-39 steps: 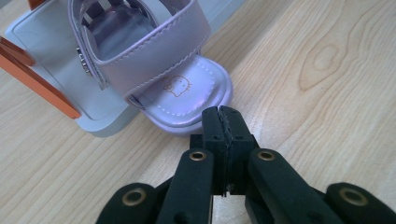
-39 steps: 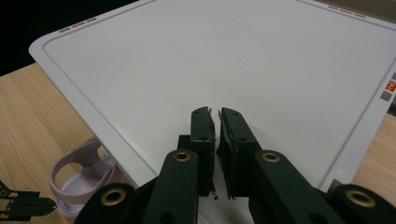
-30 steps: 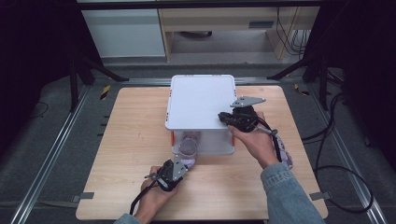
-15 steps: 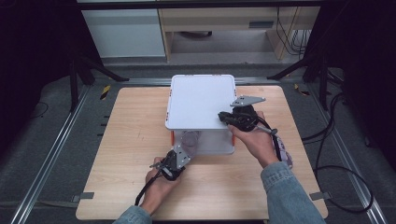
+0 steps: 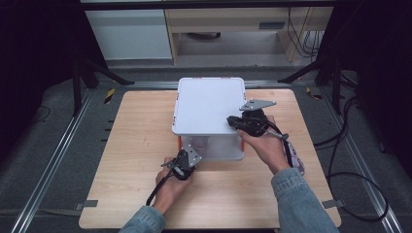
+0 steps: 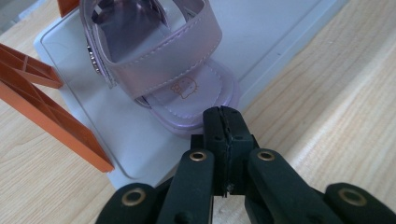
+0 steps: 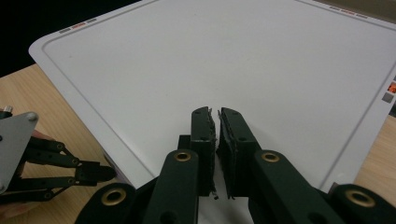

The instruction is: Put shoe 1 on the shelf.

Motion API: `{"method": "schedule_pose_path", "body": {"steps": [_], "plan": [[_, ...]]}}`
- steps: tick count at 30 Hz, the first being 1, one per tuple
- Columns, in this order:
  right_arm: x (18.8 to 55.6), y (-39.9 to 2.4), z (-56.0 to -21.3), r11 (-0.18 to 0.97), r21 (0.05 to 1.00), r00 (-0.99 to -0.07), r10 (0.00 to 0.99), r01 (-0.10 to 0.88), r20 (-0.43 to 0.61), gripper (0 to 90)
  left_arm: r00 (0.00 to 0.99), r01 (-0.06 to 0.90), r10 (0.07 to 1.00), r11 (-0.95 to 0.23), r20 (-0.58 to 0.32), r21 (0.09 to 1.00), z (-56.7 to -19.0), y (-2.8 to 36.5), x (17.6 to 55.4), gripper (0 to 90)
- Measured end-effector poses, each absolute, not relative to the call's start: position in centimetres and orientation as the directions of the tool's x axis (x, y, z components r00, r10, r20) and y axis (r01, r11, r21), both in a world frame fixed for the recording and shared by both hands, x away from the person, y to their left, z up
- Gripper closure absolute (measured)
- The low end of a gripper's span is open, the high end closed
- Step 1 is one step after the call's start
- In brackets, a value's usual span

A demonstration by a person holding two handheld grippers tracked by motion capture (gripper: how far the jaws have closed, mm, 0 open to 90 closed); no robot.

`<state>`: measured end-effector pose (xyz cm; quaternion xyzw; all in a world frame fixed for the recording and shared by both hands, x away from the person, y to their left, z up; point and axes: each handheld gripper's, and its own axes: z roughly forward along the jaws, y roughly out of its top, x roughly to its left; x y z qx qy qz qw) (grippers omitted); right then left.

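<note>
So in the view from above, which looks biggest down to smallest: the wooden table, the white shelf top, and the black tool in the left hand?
1. Wooden table, by far the largest.
2. White shelf top, covering a good part of the table's middle.
3. Left tool, smallest, at the shelf's front edge.

The shelf top sits higher, nearer the camera, so it looks slightly enlarged, but the order holds.

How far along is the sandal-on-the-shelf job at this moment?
Done: the lilac sandal sits on the rack's lower shelf. In hand: the shut left gripper is at the sandal's toe, while the right gripper rests on the top shelf. Left: probably only a final nudge.
</note>
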<state>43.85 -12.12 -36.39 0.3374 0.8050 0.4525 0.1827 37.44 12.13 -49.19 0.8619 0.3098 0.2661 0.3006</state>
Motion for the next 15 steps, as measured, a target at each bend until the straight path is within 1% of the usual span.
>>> {"method": "schedule_pose_path", "body": {"steps": [15], "plan": [[43.91, -12.14, -36.37, 0.365, 0.851, -0.708, 0.706, 0.378, 0.011, 84.2, 0.662, 0.39, 0.696, -0.636, 0.277, 0.666, -49.18, 11.8, 38.49, 89.5]]}}
